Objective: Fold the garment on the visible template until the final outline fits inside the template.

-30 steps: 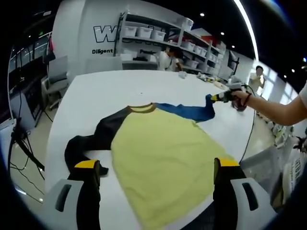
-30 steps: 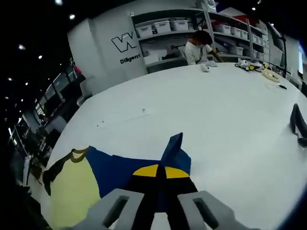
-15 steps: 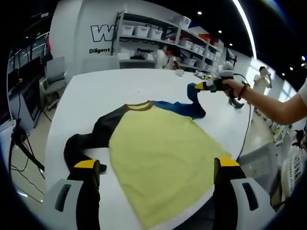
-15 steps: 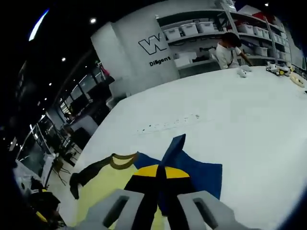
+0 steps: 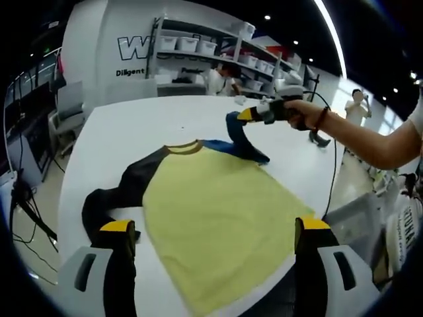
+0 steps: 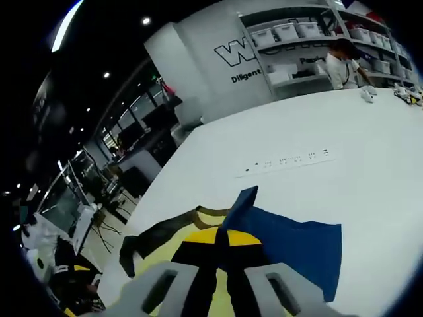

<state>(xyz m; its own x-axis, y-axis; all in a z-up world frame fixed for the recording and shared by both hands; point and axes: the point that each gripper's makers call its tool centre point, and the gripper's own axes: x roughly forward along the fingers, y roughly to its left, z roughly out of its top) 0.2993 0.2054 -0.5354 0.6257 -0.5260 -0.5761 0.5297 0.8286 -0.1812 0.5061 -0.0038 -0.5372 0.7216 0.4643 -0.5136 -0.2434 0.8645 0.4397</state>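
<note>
A long-sleeved shirt with a yellow body (image 5: pixel 218 211) lies flat on the white table (image 5: pixel 132 125). Its black sleeve (image 5: pixel 125 188) trails off to the left. The blue sleeve (image 5: pixel 241 142) is lifted by its cuff, and my right gripper (image 5: pixel 248 113), held by a person's hand, is shut on it above the collar (image 5: pixel 186 147). In the right gripper view the shut jaws (image 6: pixel 221 236) pinch the blue sleeve (image 6: pixel 291 238), with the black sleeve (image 6: pixel 152 234) beyond. My left gripper (image 5: pixel 215 228) hovers open over the shirt's near hem, holding nothing.
A power strip (image 6: pixel 291 160) lies on the table past the shirt. Shelves with white bins (image 5: pixel 198 46) and a seated person (image 5: pixel 221 79) are at the far end. Another person (image 5: pixel 357 105) stands at the right. The table's near edge runs close beneath the hem.
My right gripper has raised the blue sleeve's cuff and carried it left, from the table's right side to above the collar. The left gripper stays open in place.
</note>
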